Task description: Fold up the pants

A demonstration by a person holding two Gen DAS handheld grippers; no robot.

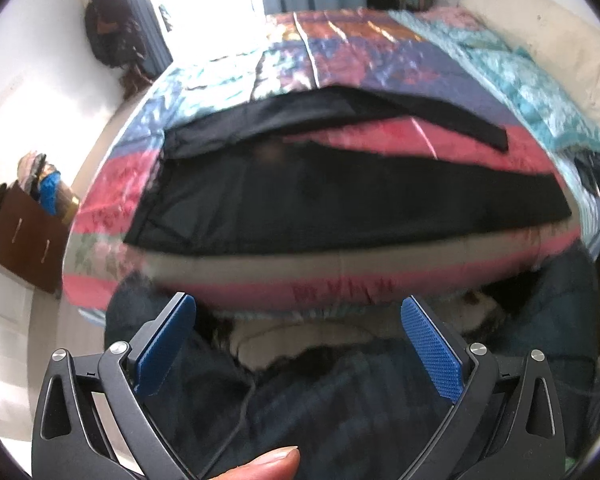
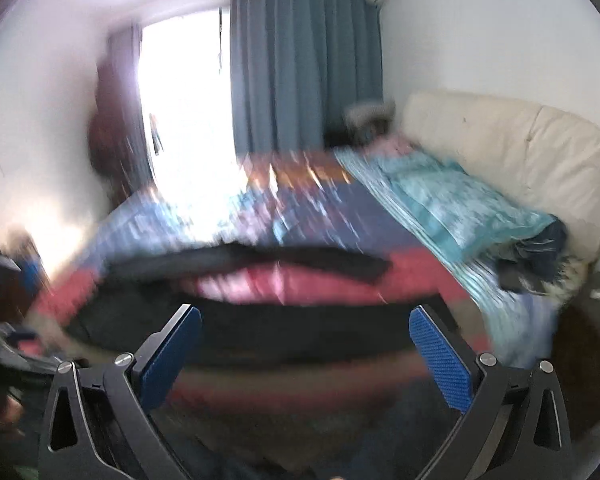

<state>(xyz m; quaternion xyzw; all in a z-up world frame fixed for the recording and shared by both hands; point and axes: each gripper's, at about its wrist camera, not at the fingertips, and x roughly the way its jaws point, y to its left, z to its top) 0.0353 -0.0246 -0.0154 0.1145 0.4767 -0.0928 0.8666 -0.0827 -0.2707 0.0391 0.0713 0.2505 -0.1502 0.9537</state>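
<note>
1. The left gripper [image 1: 298, 340] has its blue-padded fingers [image 1: 430, 348] spread wide with nothing between them; it hangs off the near edge of the bed, above the person's dark-clothed lap, clear of the cloth.
2. The right gripper [image 2: 305, 350] is likewise spread wide and holds nothing; its fingers [image 2: 440, 362] frame the near part of the bed, though this view is smeared by motion blur and I cannot tell whether it touches anything.
3. A fingertip [image 1: 268, 462] of the person shows at the bottom of the left wrist view, between the gripper's arms.
4. The black pants [image 1: 340, 204] lie flat on the bed [image 1: 112, 216], spread across its width near the near edge, ahead of both grippers and apart from them. The waist end lies toward the bed's left edge; the two legs run toward the right edge, parted, with the far leg [image 1: 440, 114] angled away and a strip of pink cover showing between them.
5. The bed carries a patchwork cover [image 1: 380, 52] of pink, blue and purple blocks, and a teal blanket [image 1: 512, 84] runs along its right edge.
6. A cream padded headboard [image 2: 500, 136] stands beyond the right edge.
7. Beyond the far edge hang blue curtains [image 2: 304, 68] beside a bright window [image 2: 184, 96]; a brown cabinet [image 1: 24, 232] stands left of the bed.
</note>
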